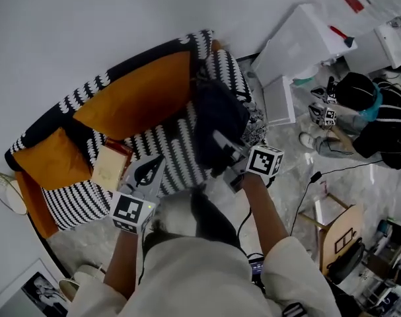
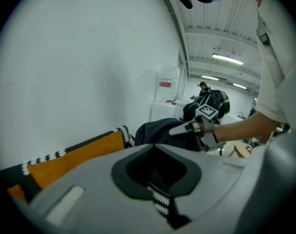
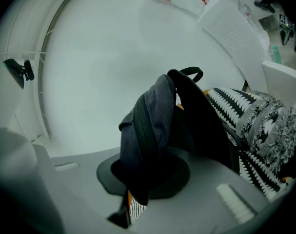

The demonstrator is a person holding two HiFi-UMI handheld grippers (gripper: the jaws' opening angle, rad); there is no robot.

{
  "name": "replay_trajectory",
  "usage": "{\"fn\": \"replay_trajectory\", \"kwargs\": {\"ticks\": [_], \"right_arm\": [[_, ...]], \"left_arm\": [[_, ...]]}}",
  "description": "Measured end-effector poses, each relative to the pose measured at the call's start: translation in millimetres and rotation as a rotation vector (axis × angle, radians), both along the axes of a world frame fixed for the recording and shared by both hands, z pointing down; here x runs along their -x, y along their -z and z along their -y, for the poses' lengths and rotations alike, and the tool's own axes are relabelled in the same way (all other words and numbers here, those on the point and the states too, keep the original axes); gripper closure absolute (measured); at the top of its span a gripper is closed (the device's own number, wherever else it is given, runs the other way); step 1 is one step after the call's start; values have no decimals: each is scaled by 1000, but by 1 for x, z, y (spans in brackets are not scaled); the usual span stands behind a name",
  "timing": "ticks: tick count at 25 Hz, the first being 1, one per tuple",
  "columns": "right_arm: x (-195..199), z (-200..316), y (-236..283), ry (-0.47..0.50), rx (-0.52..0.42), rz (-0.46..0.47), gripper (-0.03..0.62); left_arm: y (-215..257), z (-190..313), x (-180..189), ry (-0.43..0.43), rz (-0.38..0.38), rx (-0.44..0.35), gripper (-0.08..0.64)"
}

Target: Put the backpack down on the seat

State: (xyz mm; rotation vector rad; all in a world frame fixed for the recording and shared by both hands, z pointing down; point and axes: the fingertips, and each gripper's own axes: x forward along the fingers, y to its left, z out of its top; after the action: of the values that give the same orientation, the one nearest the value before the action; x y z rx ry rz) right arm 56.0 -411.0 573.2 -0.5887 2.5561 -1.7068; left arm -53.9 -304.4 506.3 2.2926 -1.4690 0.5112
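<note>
Right gripper clamping dark backpack by its top fabric. Backpack sitting upright at right end of striped sofa, beside armrest. My left gripper hovering over seat front, jaws together, empty. Tan box and orange cushions taking up seat's left part. Striped stretch between box and backpack lying free. Wall backing sofa. White cabinet, seated person and wooden chair crowding floor to my right.
</note>
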Motion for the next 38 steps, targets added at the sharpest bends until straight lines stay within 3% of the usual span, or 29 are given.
{"fn": "replay_trajectory", "kwargs": {"ticks": [11,16,21,26,32,38], "right_arm": [[26,74,-93,32,45,15,563],[28,102,-142,-26,97,28,563],[30,117,-150,-56,81,135,561],[6,132,-173,-140,107,119,558],[-26,137,-198,-198,224,186,551],[-57,128,-233,-242,341,113,528]], "left_arm": [[-33,28,-3,30,-13,51,557],[-49,29,5,82,-13,89,557],[-68,16,11,110,-9,139,557],[-78,19,8,128,-23,152,557],[-83,27,-8,97,-26,153,557],[-90,27,-18,78,-25,167,557]]}}
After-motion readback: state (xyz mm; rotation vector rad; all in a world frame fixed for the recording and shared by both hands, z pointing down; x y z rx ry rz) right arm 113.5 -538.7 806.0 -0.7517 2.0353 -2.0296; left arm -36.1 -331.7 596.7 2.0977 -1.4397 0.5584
